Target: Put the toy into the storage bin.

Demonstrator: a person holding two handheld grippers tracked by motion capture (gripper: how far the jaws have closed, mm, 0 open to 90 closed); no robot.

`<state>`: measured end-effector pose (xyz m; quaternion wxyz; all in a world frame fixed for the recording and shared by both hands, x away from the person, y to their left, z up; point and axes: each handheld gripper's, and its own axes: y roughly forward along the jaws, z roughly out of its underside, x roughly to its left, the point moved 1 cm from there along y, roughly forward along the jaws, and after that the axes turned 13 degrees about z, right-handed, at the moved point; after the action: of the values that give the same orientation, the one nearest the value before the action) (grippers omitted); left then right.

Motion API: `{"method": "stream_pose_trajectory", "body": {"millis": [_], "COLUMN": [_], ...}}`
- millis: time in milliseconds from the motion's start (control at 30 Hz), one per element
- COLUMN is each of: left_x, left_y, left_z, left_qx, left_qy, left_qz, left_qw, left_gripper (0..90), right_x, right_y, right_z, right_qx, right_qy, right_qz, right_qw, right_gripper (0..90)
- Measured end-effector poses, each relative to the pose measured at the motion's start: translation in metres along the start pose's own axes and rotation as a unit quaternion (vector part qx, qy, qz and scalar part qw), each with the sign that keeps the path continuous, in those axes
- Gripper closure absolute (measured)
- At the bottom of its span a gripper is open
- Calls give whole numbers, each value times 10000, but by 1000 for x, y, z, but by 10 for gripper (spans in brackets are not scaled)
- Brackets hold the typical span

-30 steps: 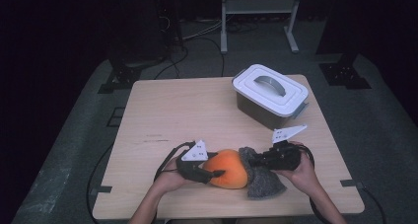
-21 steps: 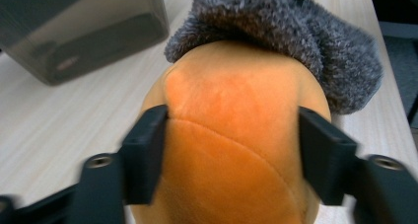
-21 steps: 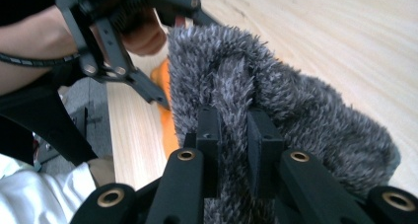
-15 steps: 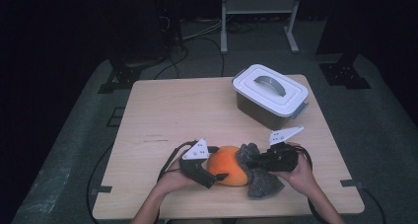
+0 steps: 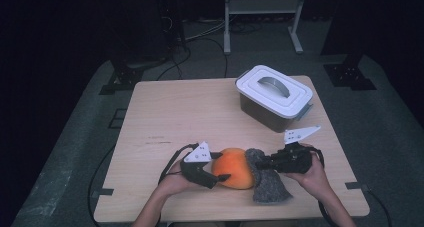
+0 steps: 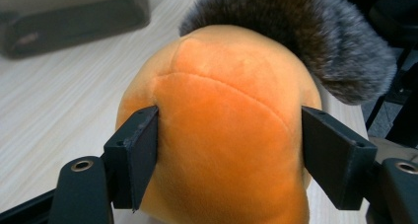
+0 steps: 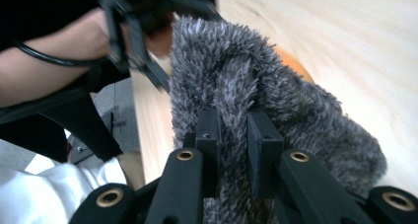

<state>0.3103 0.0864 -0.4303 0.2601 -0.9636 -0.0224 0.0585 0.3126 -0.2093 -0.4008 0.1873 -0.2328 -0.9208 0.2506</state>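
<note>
An orange plush ball [image 5: 234, 168] lies near the table's front edge, with a grey furry cloth [image 5: 267, 187] draped against its right side. My left gripper [image 5: 220, 167] straddles the plush from the left. Its jaws have just been closing with the plush between them. In the left gripper view both pads press the orange plush [image 6: 226, 125] at my left gripper [image 6: 229, 150], and the grey fur [image 6: 305, 31] rises behind it. My right gripper [image 5: 260, 163] is shut on a fold of the grey cloth [image 7: 256, 86], pinched tightly between the jaws of that right gripper [image 7: 231, 145].
A dark storage box with a white handled lid [image 5: 274, 94] stands at the table's back right. The wooden table [image 5: 175, 112] has bare room at the left and middle. Cables and a metal stand base lie on the floor behind it.
The grey cloth has been drawn up a little against the plush's right side. Both hands stay nearly in place.
</note>
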Motion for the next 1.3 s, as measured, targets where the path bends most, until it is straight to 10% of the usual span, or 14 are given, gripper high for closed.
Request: {"method": "stream_pose_trajectory", "body": {"millis": [133, 567, 800, 933, 1133, 1300], "left_x": [-3, 10, 2, -1, 4, 5], "left_y": [1, -11, -6, -4, -6, -2], "left_z": [-2, 16, 4, 1, -2, 2], "left_qx": [55, 40, 10, 107, -58, -73], "left_qy": [74, -234, -35, 78, -274, -444], "left_qz": [-42, 107, 43, 83, 57, 176], "left_qw": [9999, 9997, 10000, 9999, 9996, 9988], "left_gripper": [271, 307, 338, 293, 115, 212], "right_x": [11, -19, -1, 6, 1, -8], "right_y": [15, 21, 11, 21, 22, 18], "right_z": [-2, 25, 3, 2, 12, 17], "right_qx": [285, 780, 219, 391, 601, 797], "right_qy": [-286, 19, -120, -336, -289, -263], "right_qz": [178, 439, 309, 308, 120, 184], "right_qw": [9990, 9960, 9992, 9982, 9977, 9963], "right_gripper": [771, 770, 764, 766, 767, 767]}}
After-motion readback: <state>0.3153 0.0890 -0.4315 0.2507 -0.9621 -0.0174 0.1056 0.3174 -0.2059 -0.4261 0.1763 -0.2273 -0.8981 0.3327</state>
